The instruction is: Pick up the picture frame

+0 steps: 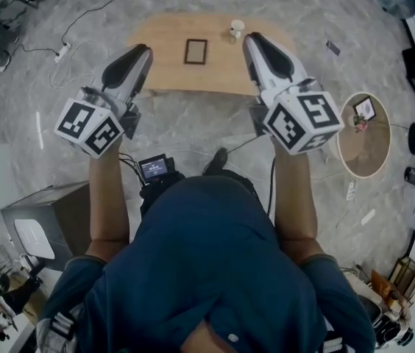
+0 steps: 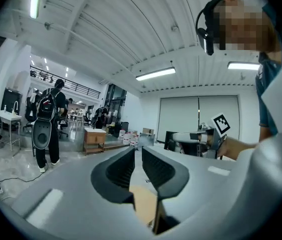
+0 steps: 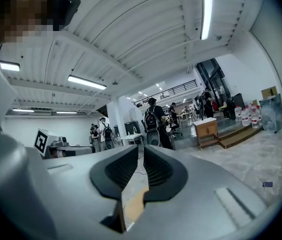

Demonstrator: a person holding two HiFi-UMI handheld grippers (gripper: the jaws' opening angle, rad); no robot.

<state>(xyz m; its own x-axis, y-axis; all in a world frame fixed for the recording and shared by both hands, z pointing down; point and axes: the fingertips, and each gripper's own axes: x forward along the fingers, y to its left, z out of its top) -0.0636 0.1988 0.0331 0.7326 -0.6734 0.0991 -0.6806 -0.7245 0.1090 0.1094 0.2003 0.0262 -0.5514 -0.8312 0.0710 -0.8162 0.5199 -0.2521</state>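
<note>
Grey marbled floor (image 1: 193, 131) underfoot, curved wooden table (image 1: 163, 57) bearing a white cup (image 1: 236, 28), round side table (image 1: 355, 157) off right, power strip (image 1: 62, 50) with trailing cable left, backpacked person (image 2: 48, 124) standing beyond.

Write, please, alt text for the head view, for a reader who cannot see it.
Seen from above, a person holds a left gripper and a right gripper out toward a wooden table. Neither touches the frame lying flat at the table's middle. A small white cup stands near the far edge.
</note>
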